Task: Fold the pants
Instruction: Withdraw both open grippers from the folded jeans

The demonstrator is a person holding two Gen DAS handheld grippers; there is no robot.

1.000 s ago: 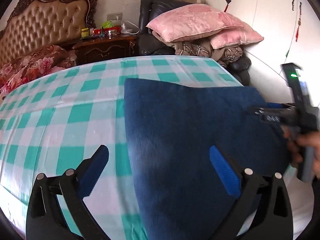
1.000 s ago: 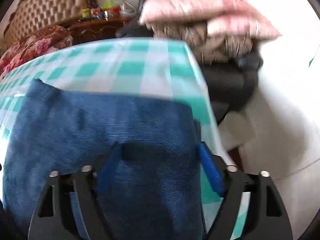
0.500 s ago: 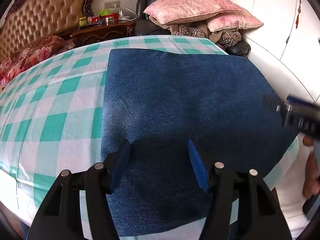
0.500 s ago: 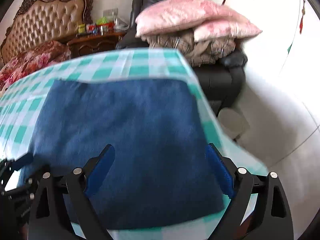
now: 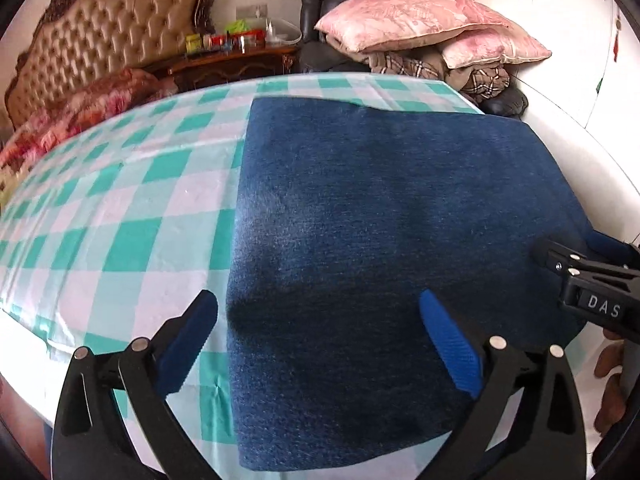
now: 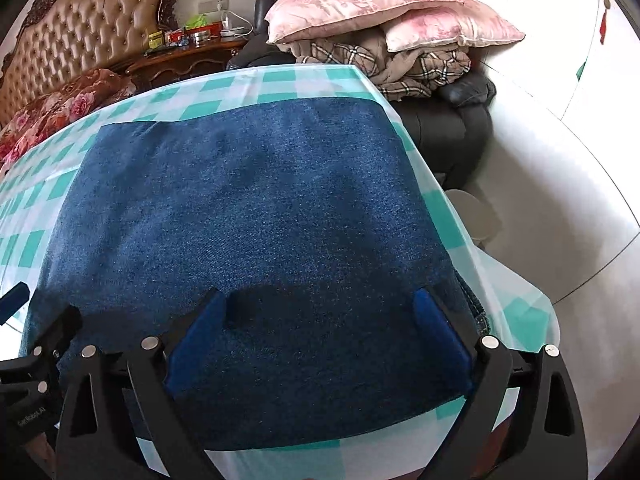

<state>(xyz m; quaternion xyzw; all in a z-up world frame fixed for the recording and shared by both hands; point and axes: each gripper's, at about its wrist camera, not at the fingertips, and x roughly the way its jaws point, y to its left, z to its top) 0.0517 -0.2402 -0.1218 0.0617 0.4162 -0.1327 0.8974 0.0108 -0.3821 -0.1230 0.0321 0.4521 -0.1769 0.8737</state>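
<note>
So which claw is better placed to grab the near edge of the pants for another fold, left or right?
Probably the right. The right claw hangs open squarely over the pants near their front edge, denim under both fingers. The left claw, also open, straddles the pants' left edge, one finger over the checked cloth.

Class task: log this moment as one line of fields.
stage: fold done, releasing | pants: folded flat on checked cloth | left gripper: open, just opened | right gripper: open, just opened
</note>
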